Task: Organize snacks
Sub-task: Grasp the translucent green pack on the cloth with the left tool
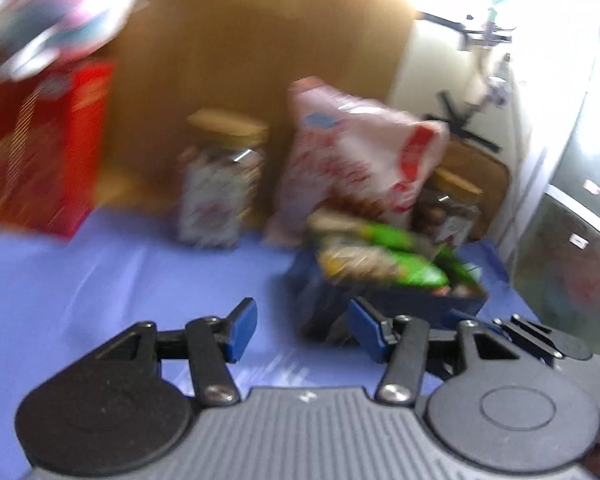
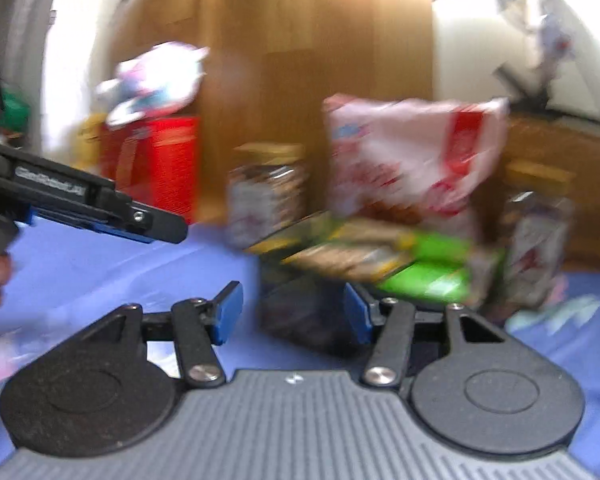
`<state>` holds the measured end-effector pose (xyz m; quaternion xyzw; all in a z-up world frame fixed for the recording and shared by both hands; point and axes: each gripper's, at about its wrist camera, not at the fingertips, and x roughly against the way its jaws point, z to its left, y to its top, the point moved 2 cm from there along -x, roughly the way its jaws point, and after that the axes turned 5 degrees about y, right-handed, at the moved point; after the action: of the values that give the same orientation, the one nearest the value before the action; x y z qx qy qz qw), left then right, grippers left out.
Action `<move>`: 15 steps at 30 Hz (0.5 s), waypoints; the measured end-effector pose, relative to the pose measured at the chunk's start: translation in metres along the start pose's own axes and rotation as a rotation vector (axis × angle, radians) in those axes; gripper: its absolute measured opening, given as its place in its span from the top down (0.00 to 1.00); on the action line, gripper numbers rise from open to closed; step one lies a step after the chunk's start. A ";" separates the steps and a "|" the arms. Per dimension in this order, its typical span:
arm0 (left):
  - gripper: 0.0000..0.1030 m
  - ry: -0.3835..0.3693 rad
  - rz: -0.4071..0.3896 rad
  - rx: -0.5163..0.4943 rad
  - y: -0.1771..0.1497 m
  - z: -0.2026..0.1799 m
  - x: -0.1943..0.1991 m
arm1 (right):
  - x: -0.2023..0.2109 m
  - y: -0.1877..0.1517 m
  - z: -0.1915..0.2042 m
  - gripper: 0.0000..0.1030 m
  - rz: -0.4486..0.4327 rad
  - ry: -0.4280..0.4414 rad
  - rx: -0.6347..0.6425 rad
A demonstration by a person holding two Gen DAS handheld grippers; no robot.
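Both jaws standing apart and holding nothing, the left hand-held gripper (image 1: 302, 330) and right hand-held gripper (image 2: 292, 310) are facing the blue bin (image 1: 400, 304), seemingly collecting loose snack packets (image 1: 380, 256) together.

We note a plain periwinkle-blue cloth (image 2: 100, 264) over the table. On it, at the far left of the cloth, stands a bright red box (image 1: 44, 152) with pale striping; the bag (image 1: 60, 16) atop it is pink, white and teal. Right of that box we see a clear jar (image 1: 220, 184) with a tan lid and white label. Further right, a white bag (image 2: 412, 152) shows red panels and a blue mark. Below it, green-and-yellow packets (image 1: 380, 256) fill a dark blue box (image 1: 412, 304). Gripper pads (image 2: 228, 312) are blue on black arms.
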<state>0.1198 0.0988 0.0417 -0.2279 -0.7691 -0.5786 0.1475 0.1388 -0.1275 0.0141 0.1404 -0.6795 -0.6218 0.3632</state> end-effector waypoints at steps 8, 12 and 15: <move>0.49 -0.021 0.124 0.126 -0.051 0.044 0.030 | -0.014 -0.027 0.094 0.24 0.211 0.309 0.163; 0.49 -0.048 0.192 0.125 -0.078 0.042 0.034 | -0.028 -0.043 0.120 0.25 0.302 0.326 0.205; 0.49 -0.031 0.150 0.090 -0.093 0.037 0.044 | -0.029 -0.042 0.120 0.31 0.285 0.318 0.182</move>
<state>0.0350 0.1211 -0.0241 -0.2869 -0.7772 -0.5273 0.1887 0.0684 -0.0272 -0.0302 0.1713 -0.6800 -0.4704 0.5358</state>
